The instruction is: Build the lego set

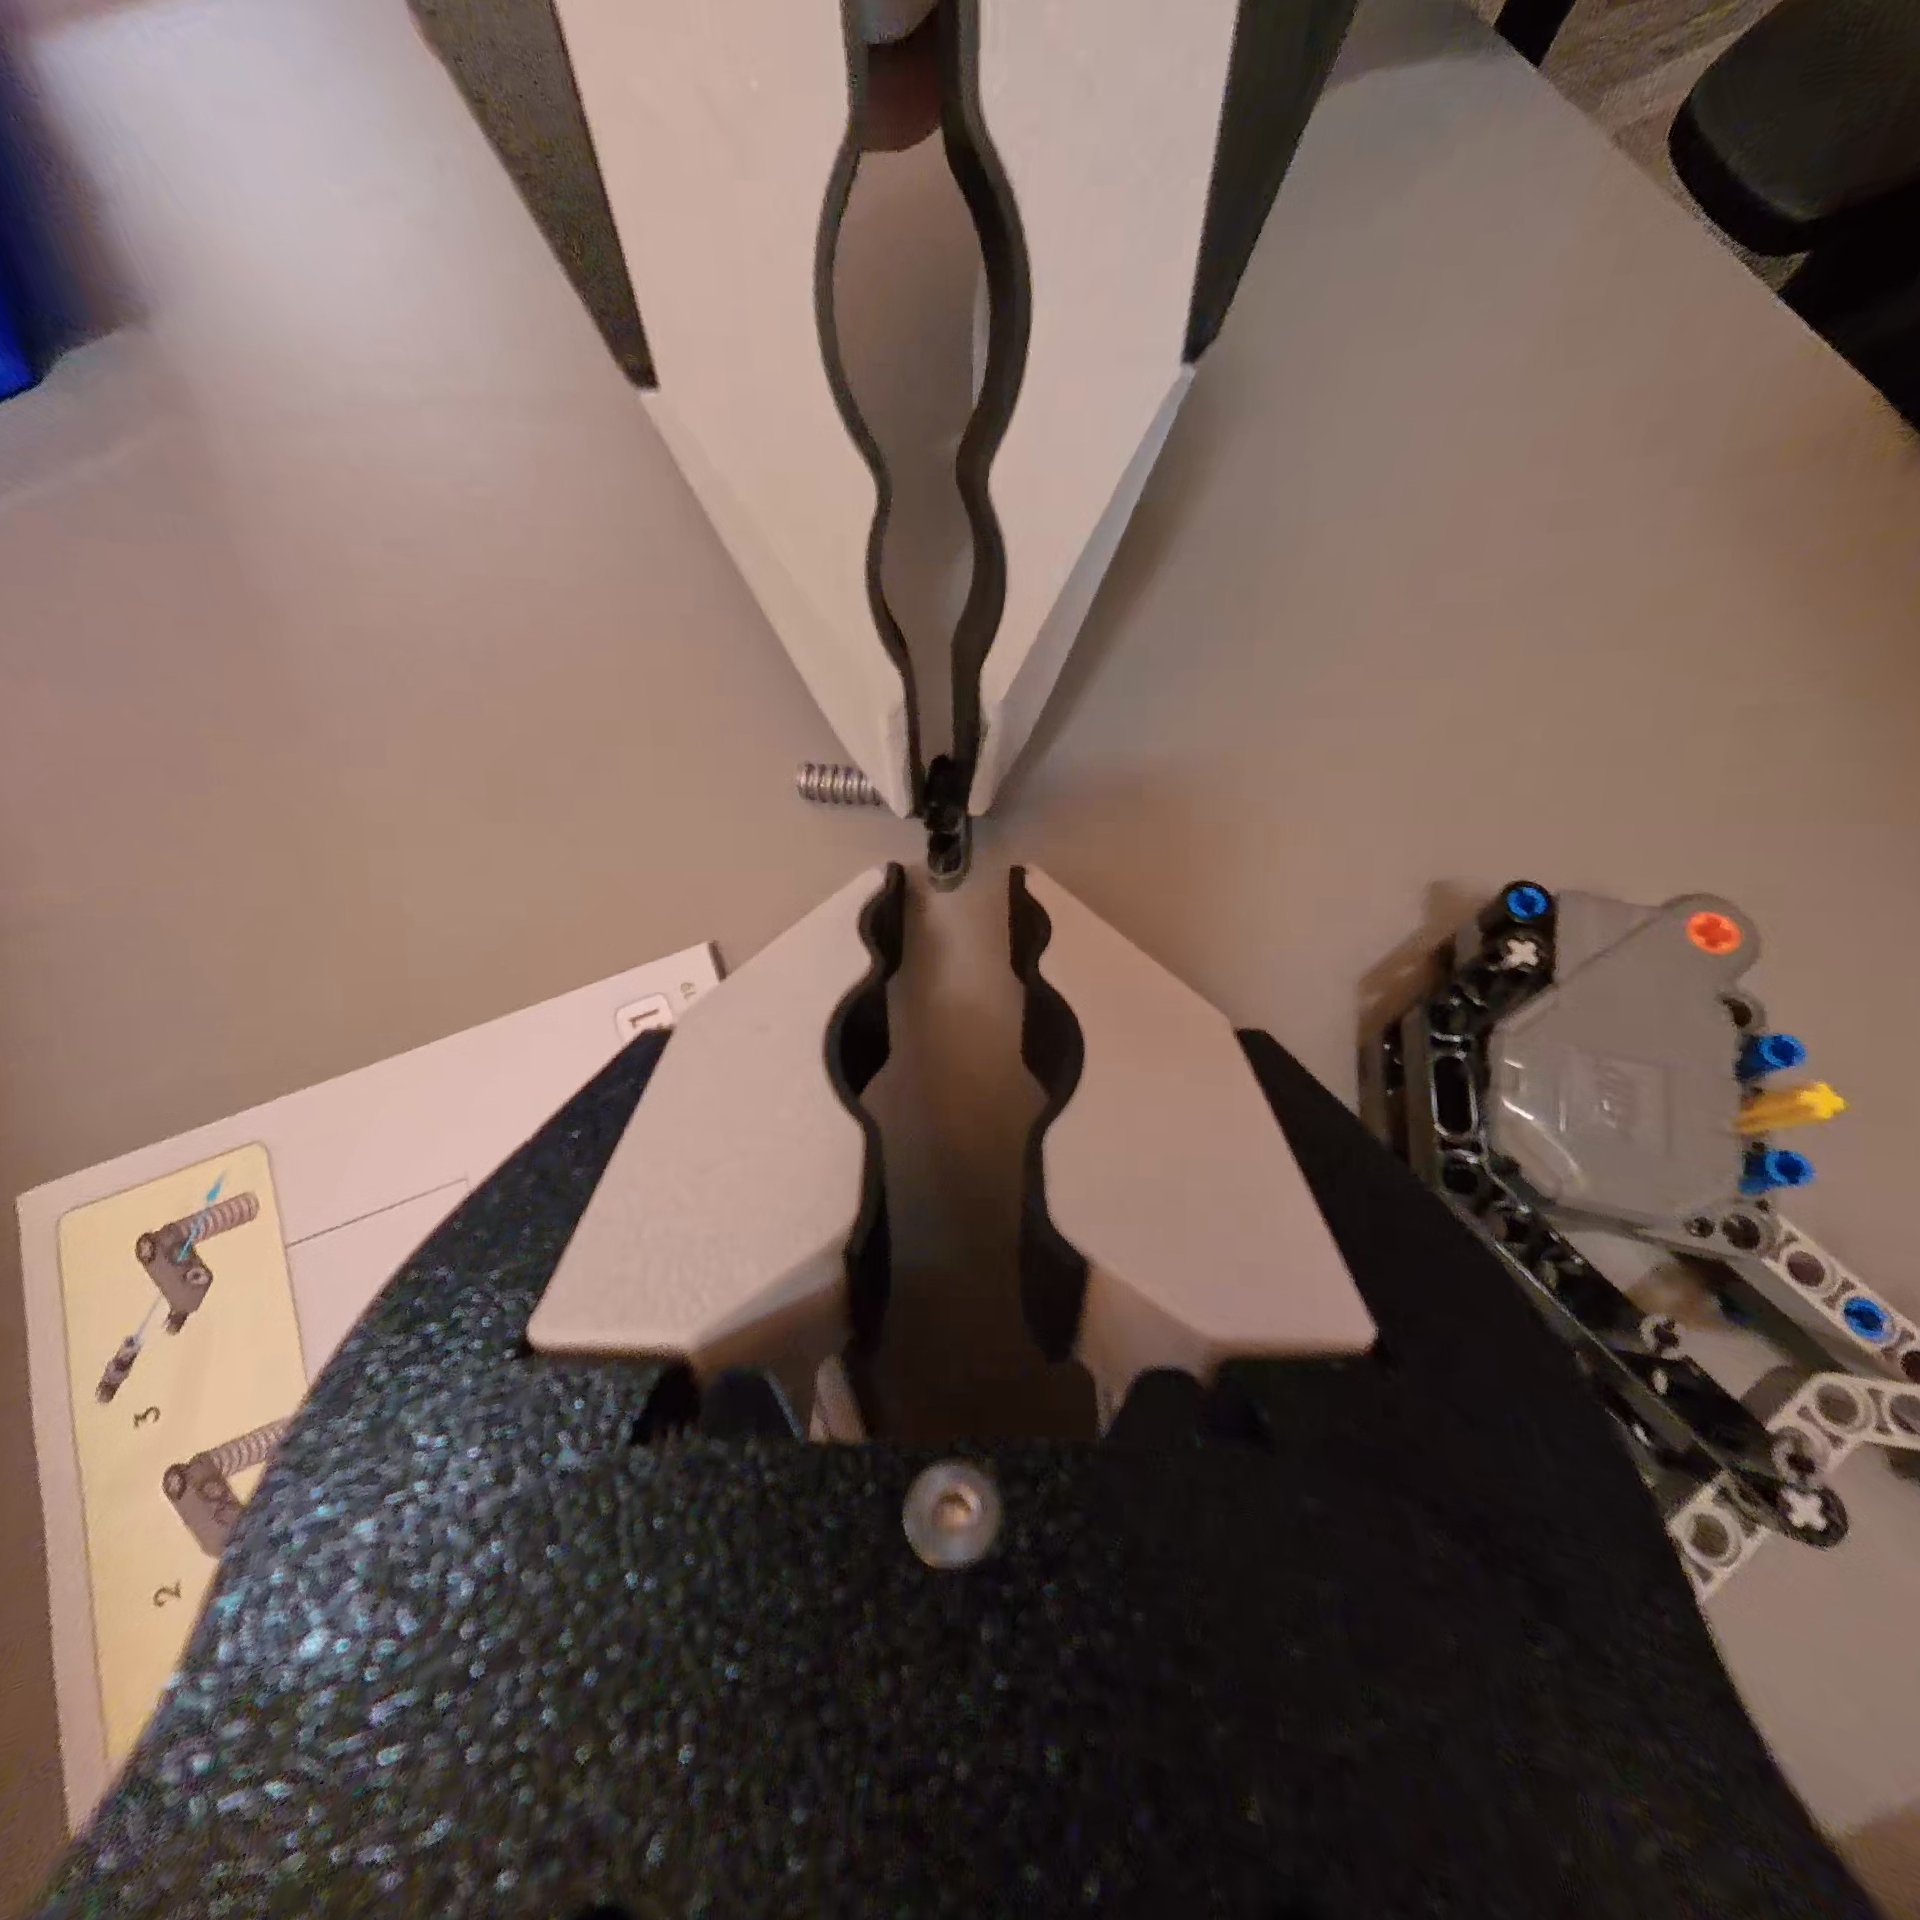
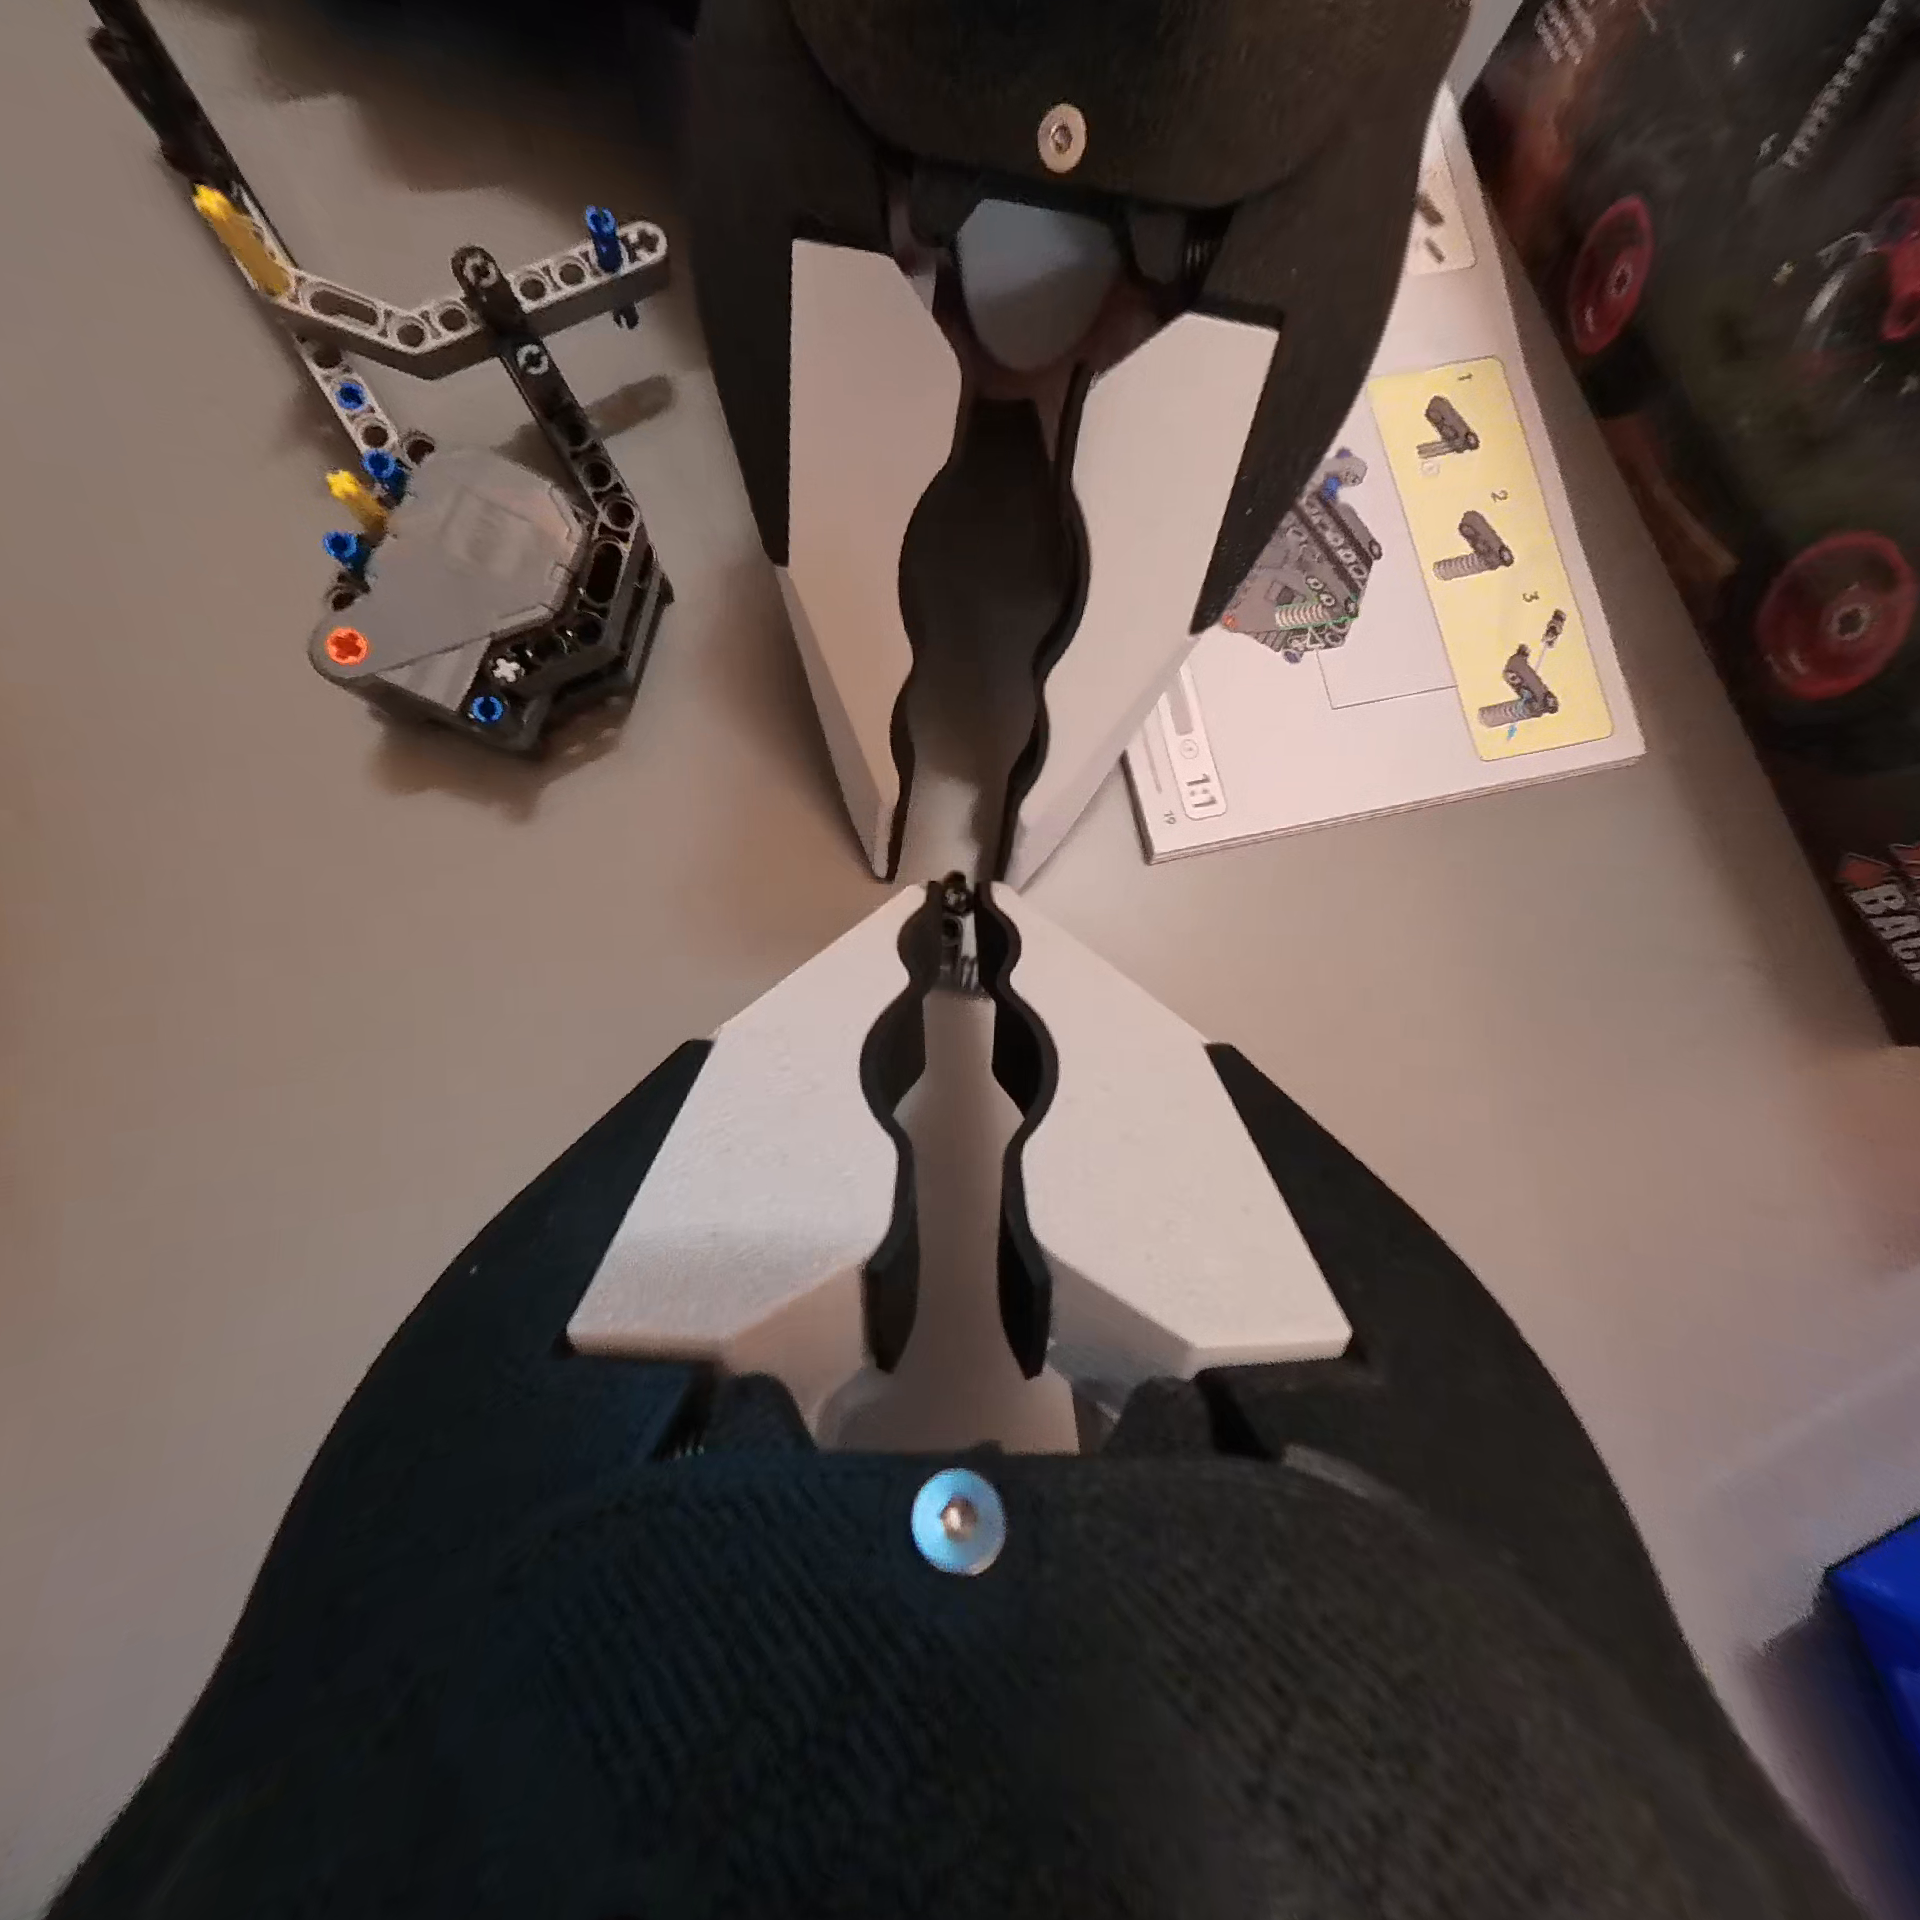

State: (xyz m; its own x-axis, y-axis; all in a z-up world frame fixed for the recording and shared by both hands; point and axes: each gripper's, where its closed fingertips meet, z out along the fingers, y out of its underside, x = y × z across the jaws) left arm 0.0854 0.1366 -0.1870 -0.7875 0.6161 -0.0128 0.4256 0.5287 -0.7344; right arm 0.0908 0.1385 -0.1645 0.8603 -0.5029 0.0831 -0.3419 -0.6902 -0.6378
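Observation:
My right gripper (image 2: 961, 906) is shut on a small black Lego connector (image 2: 954, 914) with a grey ribbed spring-like part (image 2: 961, 975) behind it, held above the grey table (image 2: 312, 1039). In the left wrist view the right gripper (image 1: 948, 795) comes in from the top, with the black connector (image 1: 948, 831) sticking out of its tips and the grey ribbed part (image 1: 836, 781) out to the side. My left gripper (image 1: 954, 883) is open and empty, tip to tip with the right one, its fingertips flanking the connector's end. It also shows in the right wrist view (image 2: 951, 862).
A partly built model (image 1: 1590, 1101) of grey and black beams with blue and yellow pins lies on the table, also in the right wrist view (image 2: 488, 582). The open instruction booklet (image 2: 1403, 644) (image 1: 364, 1143) lies nearby. The set's box (image 2: 1714, 468) stands beyond it. A blue object (image 2: 1870, 1642) sits at the edge.

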